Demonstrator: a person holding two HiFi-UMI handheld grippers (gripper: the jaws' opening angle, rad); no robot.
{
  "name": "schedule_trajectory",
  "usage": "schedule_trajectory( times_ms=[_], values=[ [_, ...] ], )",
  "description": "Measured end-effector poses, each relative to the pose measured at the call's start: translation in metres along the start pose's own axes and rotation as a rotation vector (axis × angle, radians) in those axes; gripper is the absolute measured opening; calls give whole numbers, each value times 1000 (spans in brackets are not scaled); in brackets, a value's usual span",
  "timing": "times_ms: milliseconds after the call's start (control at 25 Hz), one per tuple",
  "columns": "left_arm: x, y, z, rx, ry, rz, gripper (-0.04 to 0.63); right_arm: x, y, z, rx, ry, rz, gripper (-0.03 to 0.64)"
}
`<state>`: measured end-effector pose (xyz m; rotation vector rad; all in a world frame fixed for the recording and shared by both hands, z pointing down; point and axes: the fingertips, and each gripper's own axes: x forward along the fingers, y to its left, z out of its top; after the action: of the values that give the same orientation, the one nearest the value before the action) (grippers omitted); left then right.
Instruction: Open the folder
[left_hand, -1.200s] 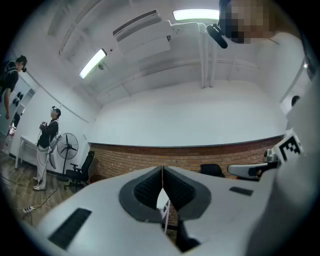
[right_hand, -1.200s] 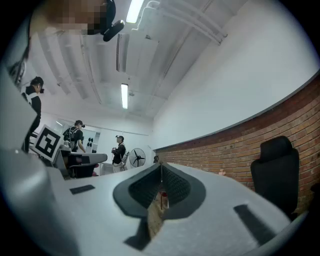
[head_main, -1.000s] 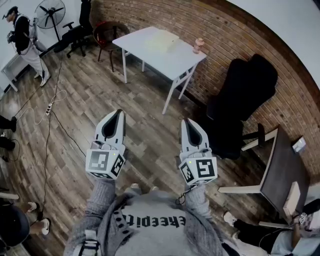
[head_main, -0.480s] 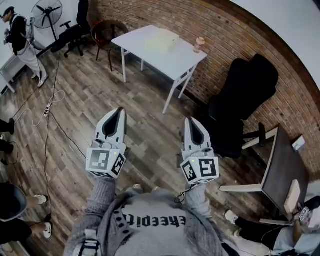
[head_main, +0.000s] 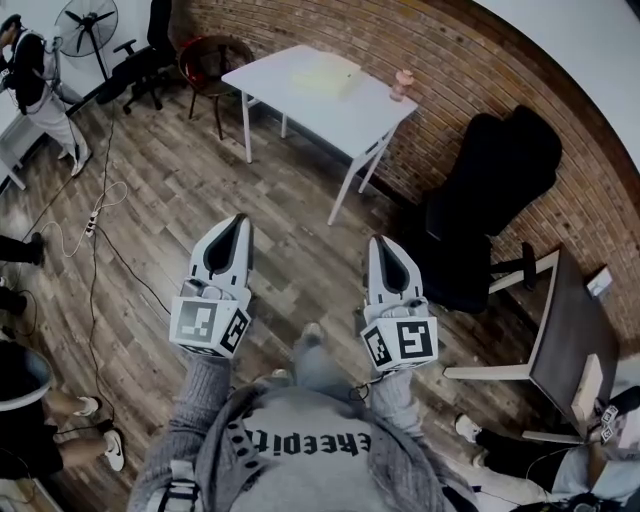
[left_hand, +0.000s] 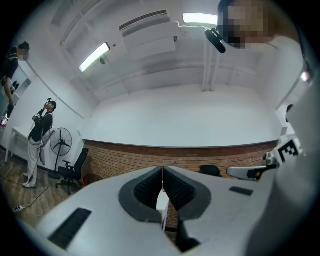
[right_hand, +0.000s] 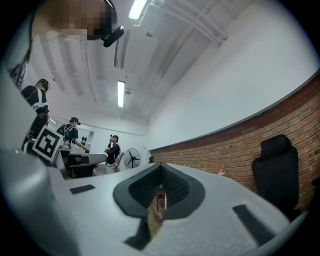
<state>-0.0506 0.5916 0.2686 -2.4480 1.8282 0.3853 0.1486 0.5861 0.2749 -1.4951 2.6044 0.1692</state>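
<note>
The folder (head_main: 325, 75) is a flat pale-yellow sheet lying on the white table (head_main: 290, 95) at the far side of the room, well away from both grippers. My left gripper (head_main: 238, 222) and right gripper (head_main: 381, 243) are held side by side over the wooden floor, both pointing toward the table. In the left gripper view the left gripper (left_hand: 162, 171) has its jaws closed tip to tip with nothing between them. The right gripper (right_hand: 161, 166) looks the same in its own view: shut and empty.
A small pink thing (head_main: 403, 83) stands on the table's right corner. A black office chair (head_main: 490, 190) sits by the brick wall, a dark desk (head_main: 570, 340) at the right. A cable (head_main: 95, 220) runs along the floor at left, near a fan (head_main: 85, 20), a round chair (head_main: 205, 60) and other people.
The person holding the grippers has stepped forward: a foot now shows between the grippers and the room has slid slightly. Both grippers stay shut, side by side.
</note>
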Motion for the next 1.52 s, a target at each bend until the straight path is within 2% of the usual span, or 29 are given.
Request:
schedule_trajectory(
  times_ms=[200,360,600,840,960,1200,1360,1520],
  values=[
    [23,19,-17,-31,21,15,11,30,-7,-8,15,-4,13,5],
    [56,29,-22,-8,29,8,11,65,-28,-12,29,-24,10,5],
    [113,59,-27,-30,7,64,11,134,-58,-18,19,-36,39,5],
    [184,76,-21,38,-34,63,11,205,-89,-20,32,-52,97,5],
    [218,83,-18,45,-46,80,11,235,-106,-23,32,-58,119,5],
    [270,80,-20,49,-49,92,11,271,-141,-33,69,-62,149,5],
    [290,85,-43,32,-24,94,12,291,-154,-45,107,-50,165,5],
    [307,93,-42,33,-19,110,12,307,-163,-54,113,-37,165,5]
  ],
)
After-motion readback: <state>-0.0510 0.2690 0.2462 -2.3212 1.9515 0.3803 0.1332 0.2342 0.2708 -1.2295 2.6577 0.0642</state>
